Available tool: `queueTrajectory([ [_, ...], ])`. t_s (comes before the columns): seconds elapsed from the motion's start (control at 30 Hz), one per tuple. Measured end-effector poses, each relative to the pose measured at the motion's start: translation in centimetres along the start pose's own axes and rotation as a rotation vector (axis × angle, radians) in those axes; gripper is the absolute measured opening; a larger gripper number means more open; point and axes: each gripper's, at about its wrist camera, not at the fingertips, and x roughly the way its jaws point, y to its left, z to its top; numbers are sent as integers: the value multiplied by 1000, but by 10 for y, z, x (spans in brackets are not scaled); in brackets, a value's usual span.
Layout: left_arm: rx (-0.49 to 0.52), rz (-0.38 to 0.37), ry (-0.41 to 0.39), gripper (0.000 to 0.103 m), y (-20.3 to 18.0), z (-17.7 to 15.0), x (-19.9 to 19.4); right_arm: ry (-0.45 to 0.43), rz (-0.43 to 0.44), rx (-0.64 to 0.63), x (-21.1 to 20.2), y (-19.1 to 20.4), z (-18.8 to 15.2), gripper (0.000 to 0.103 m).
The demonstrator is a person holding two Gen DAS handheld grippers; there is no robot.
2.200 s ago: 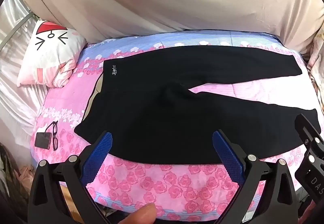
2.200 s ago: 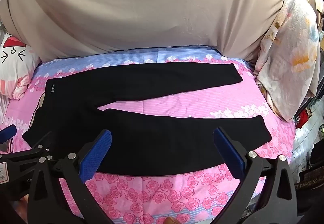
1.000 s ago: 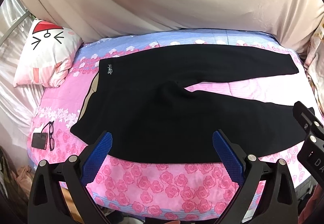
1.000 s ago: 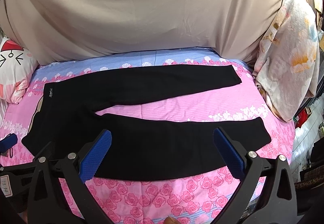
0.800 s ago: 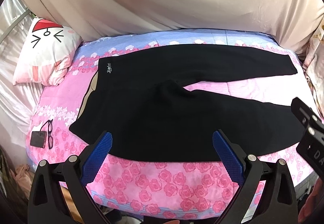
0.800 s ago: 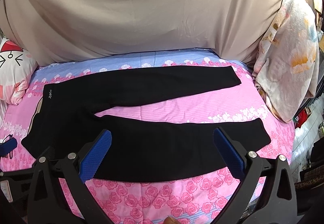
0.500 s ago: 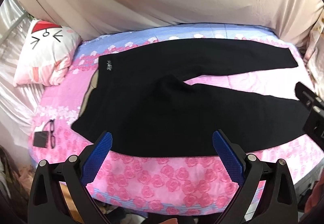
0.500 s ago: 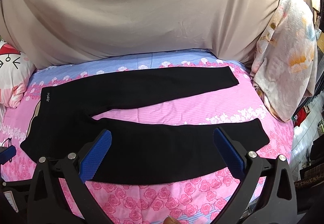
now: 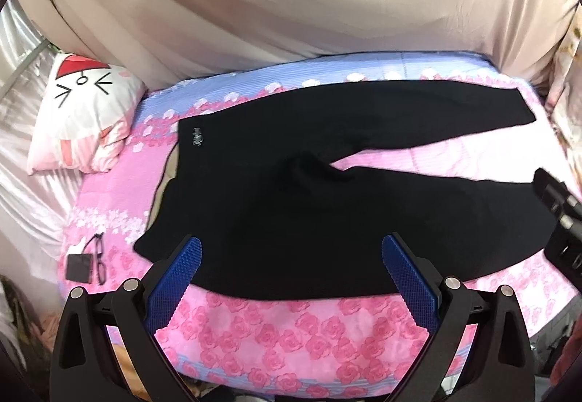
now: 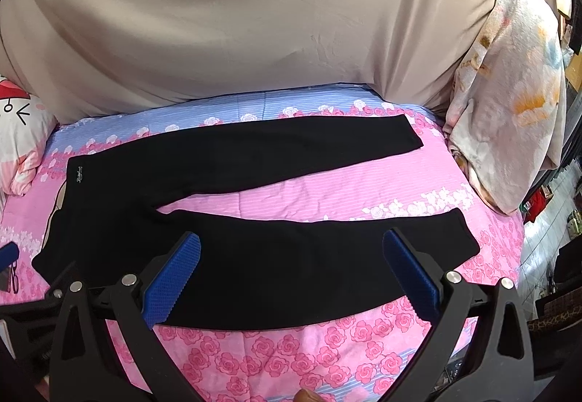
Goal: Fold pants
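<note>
Nearest the cameras, the left gripper (image 9: 291,267) and the right gripper (image 10: 291,267) both hang released, blue pads spread wide and holding nothing, above the near edge of the bed (image 10: 254,358). Just beyond them the black pants (image 10: 254,256) lie flat on the pink rose sheet, waistband at left and legs splayed rightward. Farther back, a cartoon pillow (image 9: 80,118) rests against the beige drape (image 10: 254,20).

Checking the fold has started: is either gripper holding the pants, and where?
Nothing is held. The left gripper and right gripper are open above the flat pants.
</note>
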Motion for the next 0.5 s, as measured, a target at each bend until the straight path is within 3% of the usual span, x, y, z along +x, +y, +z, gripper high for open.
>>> queueTrajectory([
  [0.2,-50,-41,50,98,6,6,14,2,-3,1,1,0,-2,98],
  [0.3,-32,-19,65,98,6,8,18,4,-6,1,1,-1,-3,98],
  [0.4,-24,5,56,98,5,10,18,7,-5,0,1,-1,-3,98],
  [0.5,-38,-28,40,98,6,11,14,5,-6,0,1,-1,-3,98],
])
